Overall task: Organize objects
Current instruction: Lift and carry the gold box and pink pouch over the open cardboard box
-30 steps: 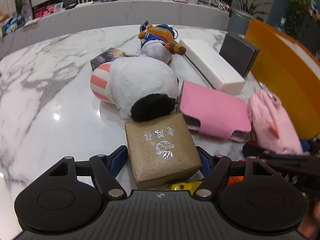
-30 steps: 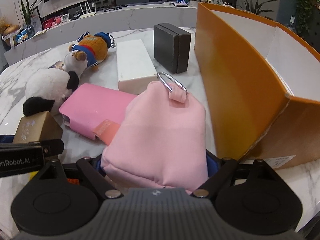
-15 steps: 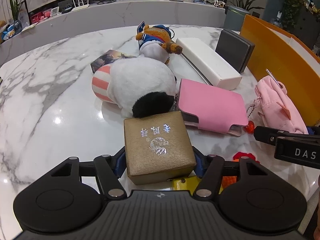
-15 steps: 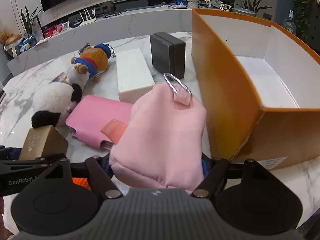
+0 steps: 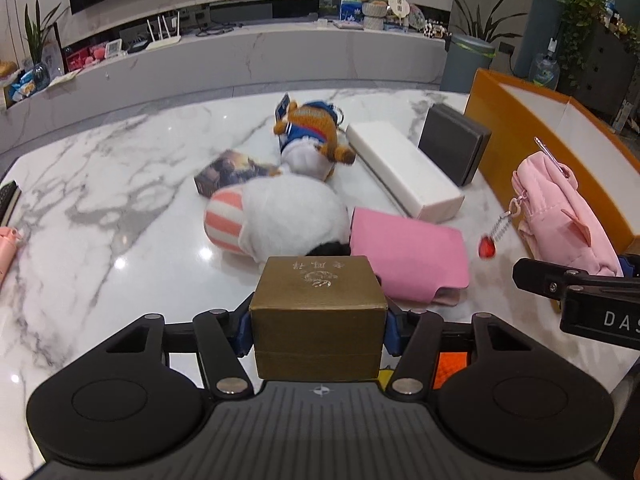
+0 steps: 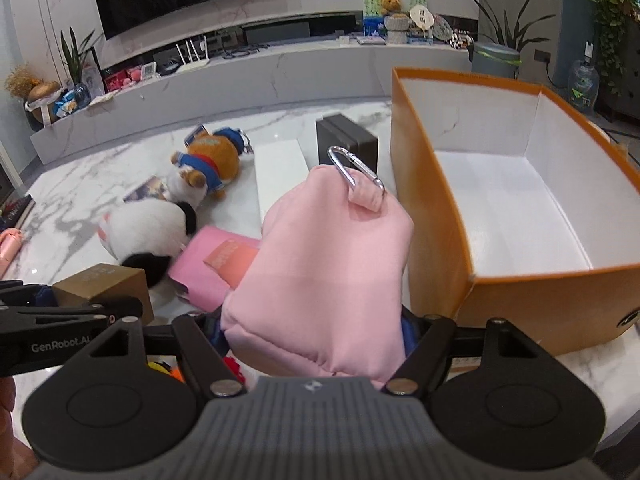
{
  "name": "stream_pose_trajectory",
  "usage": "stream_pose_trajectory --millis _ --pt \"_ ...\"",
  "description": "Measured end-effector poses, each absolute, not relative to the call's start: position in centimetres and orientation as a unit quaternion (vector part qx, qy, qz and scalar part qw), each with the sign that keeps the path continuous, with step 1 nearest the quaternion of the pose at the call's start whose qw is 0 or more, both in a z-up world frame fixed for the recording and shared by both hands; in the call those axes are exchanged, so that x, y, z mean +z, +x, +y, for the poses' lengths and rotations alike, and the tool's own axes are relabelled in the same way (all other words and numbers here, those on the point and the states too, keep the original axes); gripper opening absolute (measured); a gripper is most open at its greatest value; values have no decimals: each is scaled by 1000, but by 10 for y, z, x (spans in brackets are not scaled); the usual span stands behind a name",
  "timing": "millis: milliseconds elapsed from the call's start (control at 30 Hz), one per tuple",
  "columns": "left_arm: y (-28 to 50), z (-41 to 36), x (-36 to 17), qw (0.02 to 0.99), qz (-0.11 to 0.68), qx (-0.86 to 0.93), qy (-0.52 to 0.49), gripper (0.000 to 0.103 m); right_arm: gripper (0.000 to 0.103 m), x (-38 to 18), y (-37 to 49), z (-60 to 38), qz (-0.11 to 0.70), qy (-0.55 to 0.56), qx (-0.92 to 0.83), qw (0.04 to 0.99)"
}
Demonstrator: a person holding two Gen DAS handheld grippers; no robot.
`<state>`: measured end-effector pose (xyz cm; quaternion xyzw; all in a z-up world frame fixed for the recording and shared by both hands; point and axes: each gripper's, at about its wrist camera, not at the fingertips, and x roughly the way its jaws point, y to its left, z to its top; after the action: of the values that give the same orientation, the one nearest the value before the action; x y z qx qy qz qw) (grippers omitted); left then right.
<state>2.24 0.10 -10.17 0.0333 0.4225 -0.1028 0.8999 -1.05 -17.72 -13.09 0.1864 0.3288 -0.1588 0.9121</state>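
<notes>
A gold-brown cardboard box (image 5: 318,288) with silver print sits between the blue pads of my left gripper (image 5: 318,320). Its jaws are closing, both pads press the box's sides, and the box hangs above the marble table (image 5: 100,220). My right gripper (image 6: 314,332) is shut on a pink fabric pouch (image 6: 320,264) with a silver carabiner (image 6: 354,170), also raised off the table. Just right of the pouch stands the open orange box (image 6: 432,216) with a white, bare inside. In the left wrist view the pouch (image 5: 560,216) dangles a red charm (image 5: 486,248).
On the table lie a white plush with a striped cap (image 5: 288,216), a brown bear plush (image 5: 312,136), a flat pink case (image 5: 408,256), a long white box (image 5: 404,172), a dark grey box (image 5: 452,144) and a small printed box (image 5: 228,172). A pink bottle (image 5: 8,248) lies at the left edge.
The left jaws closed in on the gold box and lifted it off the table. The right gripper tightened on the pink pouch and rose, so the orange box's inside now shows.
</notes>
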Motion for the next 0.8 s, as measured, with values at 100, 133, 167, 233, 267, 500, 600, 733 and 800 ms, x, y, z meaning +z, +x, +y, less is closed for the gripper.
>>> stream_pose_trajectory --millis 100,133,167,233,267,500,600,733,800 --pt "21 1 -94 901 419 -109 30 67 74 -120 -17 -179 318 185 -159 916" --pt "20 0 -91 902 416 -110 31 67 74 -117 -19 -180 314 185 -159 917" --pt "19 0 -89 903 414 -112 33 67 74 -113 -22 -180 311 186 -159 918" --pt "17 -3 -82 906 407 -113 35 67 74 -106 -27 -182 304 186 -158 921" --pt "16 -4 -78 907 404 -114 36 67 74 -102 -30 -183 300 185 -158 922" --pt "13 -28 -44 916 373 -136 57 67 74 -72 -51 -193 269 167 -157 935" --pt "11 -40 -33 919 362 -146 63 67 74 -61 -58 -202 258 160 -157 940" --pt "11 -58 -14 925 340 -156 69 67 74 -45 -69 -216 244 148 -158 945" --pt "12 -67 -6 927 332 -163 69 67 74 -37 -75 -225 238 144 -158 948"
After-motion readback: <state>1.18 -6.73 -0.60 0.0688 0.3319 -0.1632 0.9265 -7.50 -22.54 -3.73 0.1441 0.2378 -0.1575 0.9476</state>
